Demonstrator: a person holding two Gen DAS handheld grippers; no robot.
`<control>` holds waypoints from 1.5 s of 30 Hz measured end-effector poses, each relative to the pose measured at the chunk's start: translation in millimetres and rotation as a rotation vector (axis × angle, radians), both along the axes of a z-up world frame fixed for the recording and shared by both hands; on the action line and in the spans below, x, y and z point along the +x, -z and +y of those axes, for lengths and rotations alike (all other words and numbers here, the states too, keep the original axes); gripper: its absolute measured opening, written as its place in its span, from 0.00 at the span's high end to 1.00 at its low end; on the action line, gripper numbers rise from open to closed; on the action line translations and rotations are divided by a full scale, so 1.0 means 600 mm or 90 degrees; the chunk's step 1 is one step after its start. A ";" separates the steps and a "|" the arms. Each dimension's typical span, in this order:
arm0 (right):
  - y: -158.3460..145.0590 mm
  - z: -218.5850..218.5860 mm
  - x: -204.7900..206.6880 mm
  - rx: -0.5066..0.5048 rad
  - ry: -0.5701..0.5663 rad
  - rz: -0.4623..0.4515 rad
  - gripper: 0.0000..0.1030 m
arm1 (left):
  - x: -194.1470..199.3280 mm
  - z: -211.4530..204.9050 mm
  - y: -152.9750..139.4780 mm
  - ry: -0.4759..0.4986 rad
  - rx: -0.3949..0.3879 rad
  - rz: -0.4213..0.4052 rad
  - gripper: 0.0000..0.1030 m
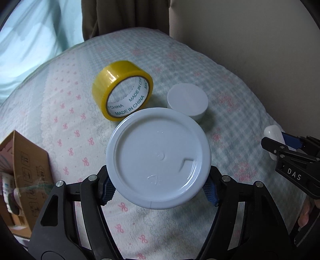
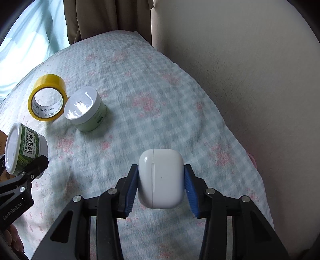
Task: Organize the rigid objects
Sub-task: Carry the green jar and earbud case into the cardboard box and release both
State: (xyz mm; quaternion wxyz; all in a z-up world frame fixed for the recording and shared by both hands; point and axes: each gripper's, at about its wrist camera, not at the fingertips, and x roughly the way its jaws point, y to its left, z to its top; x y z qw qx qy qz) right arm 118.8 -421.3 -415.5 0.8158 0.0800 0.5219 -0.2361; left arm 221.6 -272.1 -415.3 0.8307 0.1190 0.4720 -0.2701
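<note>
Both grippers' jaws clamped, loaded.

Bed under a pale green checked bedspread (image 2: 160,100) with pink bows, brown curtain (image 2: 104,18) at its far edge, daylit sheer window curtain (image 1: 36,36) left, cream wall (image 2: 250,60) right

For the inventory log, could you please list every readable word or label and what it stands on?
"MADE IN CHINA": inner core of the yellow tape roll.
"水杨酸": green jar in the left claw; its smaller print is unreadable.
"DAS": right claw.
"GenRobot.AI": left claw.
Cardboard box print: blurred.
</note>
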 end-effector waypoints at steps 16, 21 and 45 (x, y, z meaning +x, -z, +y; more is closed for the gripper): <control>-0.260 0.117 0.000 -0.043 -0.032 -0.075 0.60 | 0.013 0.136 -0.276 -0.063 -0.058 -0.052 0.34; -0.340 0.188 0.013 -0.042 -0.053 -0.102 0.60 | 0.020 0.209 -0.348 -0.075 -0.057 -0.046 0.34; -0.333 0.615 0.184 0.119 -0.217 -0.051 0.60 | 0.055 0.692 -0.340 -0.199 0.000 0.005 0.34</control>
